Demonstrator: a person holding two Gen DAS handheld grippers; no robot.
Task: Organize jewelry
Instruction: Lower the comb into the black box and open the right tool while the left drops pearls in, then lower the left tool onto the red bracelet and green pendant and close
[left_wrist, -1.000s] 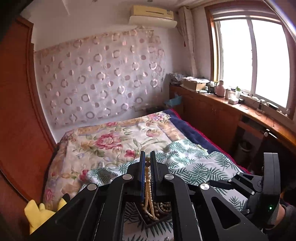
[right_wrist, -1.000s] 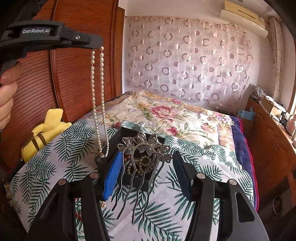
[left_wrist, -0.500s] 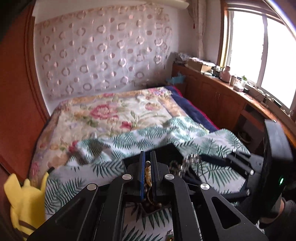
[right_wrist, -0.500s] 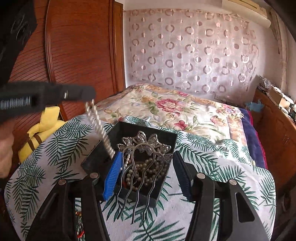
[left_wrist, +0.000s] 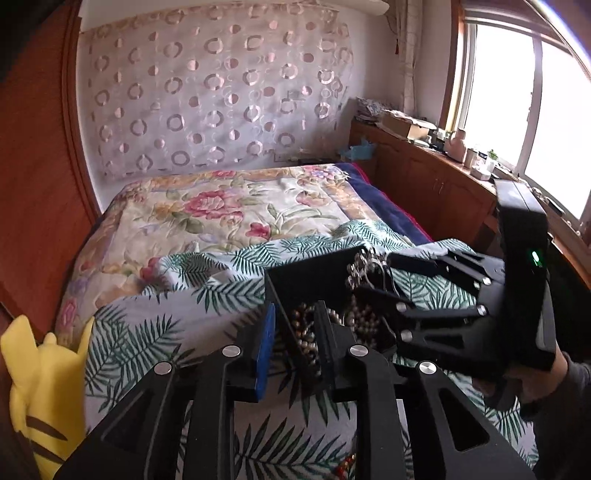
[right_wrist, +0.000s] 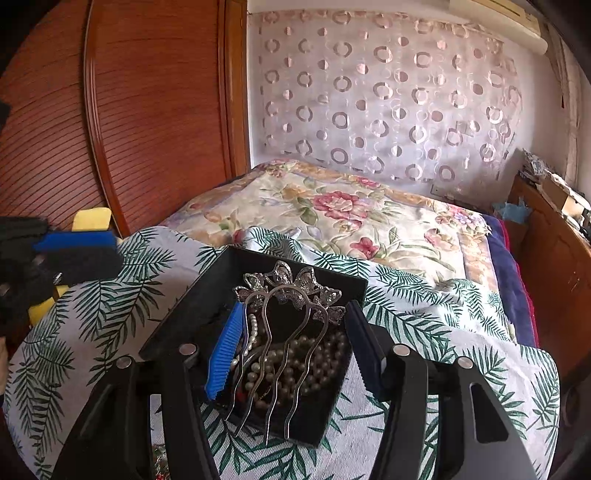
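A black open jewelry box (right_wrist: 192, 317) sits on a palm-leaf cloth on the bed and holds pearl strands (right_wrist: 295, 362). It also shows in the left wrist view (left_wrist: 306, 277), with the pearls (left_wrist: 303, 328) inside. My left gripper (left_wrist: 293, 325) is open and empty, its jaws straddling the box's near wall. It appears in the right wrist view (right_wrist: 74, 251) at the left edge. My right gripper (right_wrist: 291, 347) holds a silver hair comb (right_wrist: 288, 295) with a butterfly top over the box, jaws set wide on the comb's sides. In the left wrist view it (left_wrist: 373, 273) reaches in from the right.
A yellow plush toy (left_wrist: 40, 376) lies at the bed's left edge by the wooden wardrobe (right_wrist: 129, 110). A floral quilt (left_wrist: 221, 210) covers the far bed. Wooden cabinets (left_wrist: 436, 184) run under the window at right. Red beads (left_wrist: 343, 465) lie on the cloth near me.
My left gripper lowered the pearl necklace into the box, opened and let it go. My right gripper kept the comb over the box and came closer to it.
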